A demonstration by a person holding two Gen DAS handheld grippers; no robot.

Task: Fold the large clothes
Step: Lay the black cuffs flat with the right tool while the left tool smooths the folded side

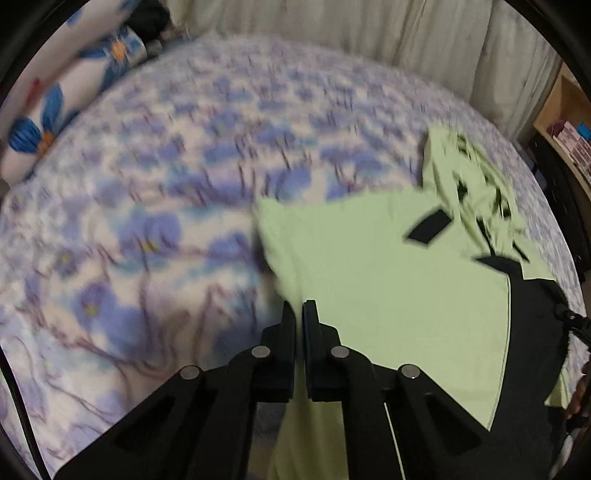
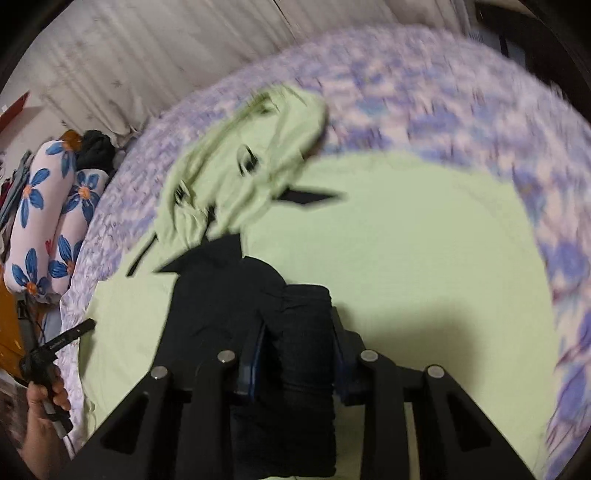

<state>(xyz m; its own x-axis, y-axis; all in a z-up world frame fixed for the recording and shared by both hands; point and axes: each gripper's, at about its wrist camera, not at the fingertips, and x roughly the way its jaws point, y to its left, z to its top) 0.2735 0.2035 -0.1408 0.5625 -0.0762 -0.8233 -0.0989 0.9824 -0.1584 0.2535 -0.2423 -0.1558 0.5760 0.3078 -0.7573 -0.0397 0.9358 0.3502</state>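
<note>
A light green garment (image 1: pixel 388 280) with black patches lies spread on the bed, its far end bunched up (image 2: pixel 236 158). A black fabric panel (image 2: pixel 214 295) lies on it. My left gripper (image 1: pixel 299 308) is shut at the garment's left edge, and green cloth runs in between its fingers. In the right wrist view that gripper (image 2: pixel 74 334) shows at the lower left, held by a person's hand (image 2: pixel 44 398). My right gripper (image 2: pixel 299 310) is shut on a thick bunch of the black fabric, which fills the gap between its fingers. Both views are blurred.
The bed has a blue-and-purple floral sheet (image 1: pixel 147 229). Floral pillows (image 2: pixel 40 221) lie at its head beside a dark bundle (image 2: pixel 96 147). A pale curtain (image 1: pixel 332 22) hangs behind the bed, and a wooden shelf (image 1: pixel 565 122) stands past its far corner.
</note>
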